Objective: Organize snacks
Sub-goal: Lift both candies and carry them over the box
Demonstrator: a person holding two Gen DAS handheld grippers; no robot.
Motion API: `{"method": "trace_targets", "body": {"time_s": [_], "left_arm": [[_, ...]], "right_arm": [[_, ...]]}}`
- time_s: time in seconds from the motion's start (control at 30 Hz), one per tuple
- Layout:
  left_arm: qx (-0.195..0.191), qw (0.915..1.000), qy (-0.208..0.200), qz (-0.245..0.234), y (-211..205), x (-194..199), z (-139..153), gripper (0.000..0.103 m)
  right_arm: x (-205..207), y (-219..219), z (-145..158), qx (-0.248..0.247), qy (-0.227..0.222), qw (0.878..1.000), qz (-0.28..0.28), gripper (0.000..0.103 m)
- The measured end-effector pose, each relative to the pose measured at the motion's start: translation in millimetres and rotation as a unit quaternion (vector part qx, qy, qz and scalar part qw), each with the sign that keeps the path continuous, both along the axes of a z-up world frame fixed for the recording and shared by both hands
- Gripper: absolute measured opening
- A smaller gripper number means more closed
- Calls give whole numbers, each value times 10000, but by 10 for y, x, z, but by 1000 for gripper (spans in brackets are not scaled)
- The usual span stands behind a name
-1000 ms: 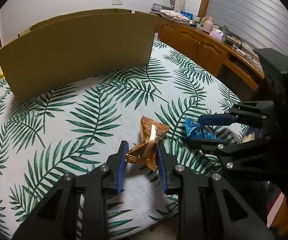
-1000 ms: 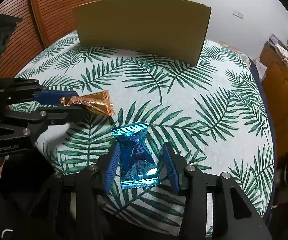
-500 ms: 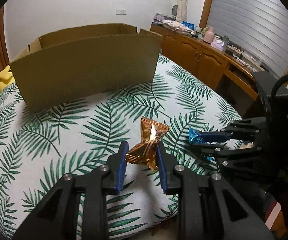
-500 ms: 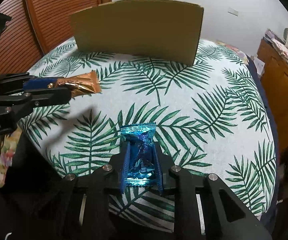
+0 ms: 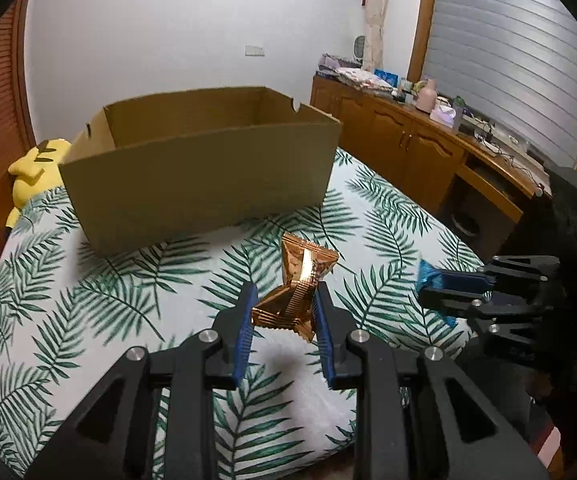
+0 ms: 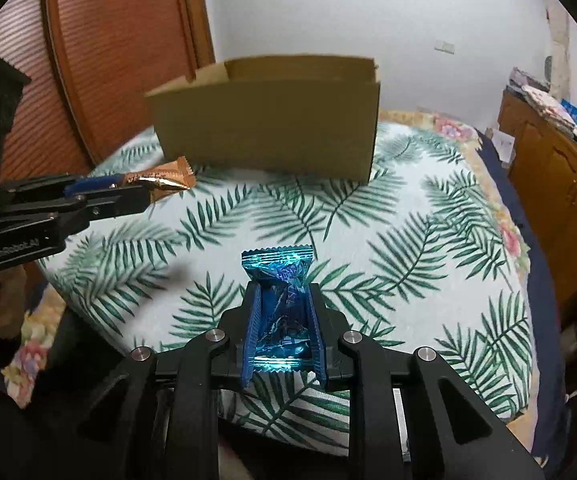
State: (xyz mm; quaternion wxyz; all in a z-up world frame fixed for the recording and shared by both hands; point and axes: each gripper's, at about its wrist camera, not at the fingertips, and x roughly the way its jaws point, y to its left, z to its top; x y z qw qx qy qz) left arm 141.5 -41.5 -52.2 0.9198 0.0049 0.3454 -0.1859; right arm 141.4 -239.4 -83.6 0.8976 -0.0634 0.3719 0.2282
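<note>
While you look along the left wrist view, your left gripper (image 5: 284,312) is clenched on the orange snack packet (image 5: 296,284), pinching its lower crimped end, so the upper half stands free in front of the cardboard box (image 5: 196,168), nearer to you than its front wall and clear of the bed (image 5: 88,292). At the right of that box your right gripper (image 5: 448,286) shows side-on with the blue snack packet (image 5: 426,274) poking out of it. Judge both packets light, thin and crinkly: foil slips and folds, and whatever is inside may crush, so hold at the flat crimped seam or across the waist, firmly but not hard.

From the right wrist view, the right gripper (image 6: 282,320) has just closed and now grasps the blue snack packet (image 6: 280,300) across its middle, its top fanning out towards the cardboard box (image 6: 264,120). Left of the box front, the left gripper (image 6: 128,192) holds the orange snack packet (image 6: 160,178) level, its free end drooping little.
</note>
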Motion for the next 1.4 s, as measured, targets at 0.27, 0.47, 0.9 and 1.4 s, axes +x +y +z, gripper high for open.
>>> {"method": "trace_targets", "body": {"time_s": [0.27,0.47,0.9,1.4], "left_arm": [[-42,9992,-250,309,116,33,21,25],[-129,9985,-294,440,228,150,34,25],[-377,9948,-738,586,562,710,462,26],[-423,9913,-846,915,815,1659,446,26]], "right_arm": [[-43,-38,233,295,-280,9991,-93,21],[6,17,331,417,-420,9982,-115,21],[611,220,661,560,-741,9957,-25,21],[1572,662,832,667,-1235,9900,139,21]]}}
